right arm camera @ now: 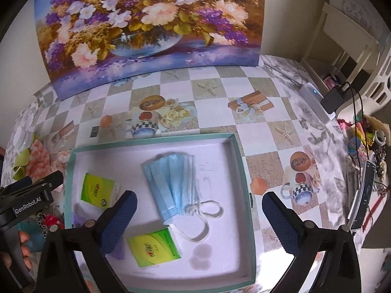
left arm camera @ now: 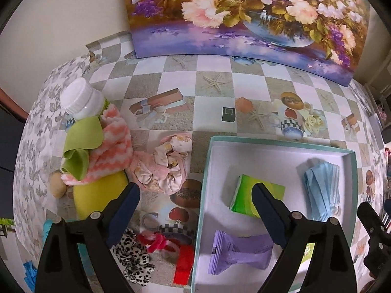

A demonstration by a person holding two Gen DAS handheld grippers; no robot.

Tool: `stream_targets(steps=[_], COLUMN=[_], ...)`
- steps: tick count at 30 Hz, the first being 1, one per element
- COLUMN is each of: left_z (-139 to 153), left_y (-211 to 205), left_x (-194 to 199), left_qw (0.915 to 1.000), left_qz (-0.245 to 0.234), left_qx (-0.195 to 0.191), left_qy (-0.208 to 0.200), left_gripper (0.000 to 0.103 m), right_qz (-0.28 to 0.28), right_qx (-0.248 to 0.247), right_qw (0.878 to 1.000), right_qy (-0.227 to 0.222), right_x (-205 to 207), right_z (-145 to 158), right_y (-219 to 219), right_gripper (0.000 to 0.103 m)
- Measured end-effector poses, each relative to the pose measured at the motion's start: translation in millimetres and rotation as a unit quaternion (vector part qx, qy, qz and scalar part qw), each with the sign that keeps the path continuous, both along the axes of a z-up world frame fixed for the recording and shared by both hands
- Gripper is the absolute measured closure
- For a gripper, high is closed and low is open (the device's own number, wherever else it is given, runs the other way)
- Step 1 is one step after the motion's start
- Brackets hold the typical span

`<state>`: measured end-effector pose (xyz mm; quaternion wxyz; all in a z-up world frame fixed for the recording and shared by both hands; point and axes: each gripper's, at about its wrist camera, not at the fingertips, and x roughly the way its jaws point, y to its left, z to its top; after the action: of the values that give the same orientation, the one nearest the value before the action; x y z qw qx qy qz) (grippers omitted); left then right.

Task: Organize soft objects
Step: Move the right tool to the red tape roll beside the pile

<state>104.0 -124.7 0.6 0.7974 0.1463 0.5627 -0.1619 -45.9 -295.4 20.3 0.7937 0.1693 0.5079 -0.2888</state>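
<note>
A teal-rimmed white box (left arm camera: pixel 207 171) (right arm camera: pixel 240 161) holds blue face masks (left arm camera: pixel 322 190) (right arm camera: pixel 173 183), green tissue packs (left arm camera: pixel 246 195) (right arm camera: pixel 100 191) (right arm camera: pixel 155 250) and a purple pack (left arm camera: pixel 240 251). Left of the box lie a pink patterned cloth (left arm camera: pixel 161 168), a pink-white striped cloth (left arm camera: pixel 112 146), a green cloth (left arm camera: pixel 83 144), a leopard-print scrunchie (left arm camera: pixel 134 254) and red items (left arm camera: pixel 183 261). My left gripper (left arm camera: pixel 195 205) is open and empty over the box's left wall. My right gripper (right arm camera: pixel 199 207) is open and empty above the masks.
A flower painting (left arm camera: pixel 244 17) (right arm camera: pixel 146 29) leans at the table's back. A white-capped bottle (left arm camera: pixel 80 100) and a yellow object (left arm camera: pixel 100 193) stand at the left. A phone, white device (right arm camera: pixel 315 102) and clutter sit at the right edge. The other gripper shows in each view (left arm camera: pixel 374 239) (right arm camera: pixel 29 195).
</note>
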Motion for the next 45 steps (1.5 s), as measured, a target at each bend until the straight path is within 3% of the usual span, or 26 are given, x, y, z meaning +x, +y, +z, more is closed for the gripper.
stream_targets(steps=[9,17,22,30,34,45], left_z=[14.6,5.6,16.3,24.4,25.7,12.8], left_y=[18.6,40.5,57.9,95.8,114.0,125.2], left_x=[-16.4,-34.1,-40.0,-26.8,-17.6,-8.0], left_qw=[0.9999,0.9999,0.9998,0.9992,0.9987,0.9982], left_qz=[-0.009,-0.01,-0.007,0.029,0.051,0.055], left_qx=[-0.01,0.003,-0.014,-0.025,-0.009,-0.012], left_qy=[0.0,0.013,0.008,0.007,-0.004,0.023], left_gripper=[0.01,0.01,0.01,0.01,0.01,0.01], right_qz=[0.031,0.06,0.083,0.119,0.133,0.191], right_qx=[-0.002,0.008,0.014,0.029,0.042,0.071], right_qw=[0.999,0.998,0.996,0.992,0.99,0.979], right_qy=[-0.012,-0.012,-0.011,-0.006,-0.004,0.002], right_x=[1.0,2.3,4.4,20.9,31.5,57.5], right_z=[15.0,11.7,9.0,0.4,-7.1,-32.6], right_y=[31.1,64.2,85.9,117.0,133.0,183.4], right_gripper=[0.0,0.0,0.0,0.0,0.0,0.0])
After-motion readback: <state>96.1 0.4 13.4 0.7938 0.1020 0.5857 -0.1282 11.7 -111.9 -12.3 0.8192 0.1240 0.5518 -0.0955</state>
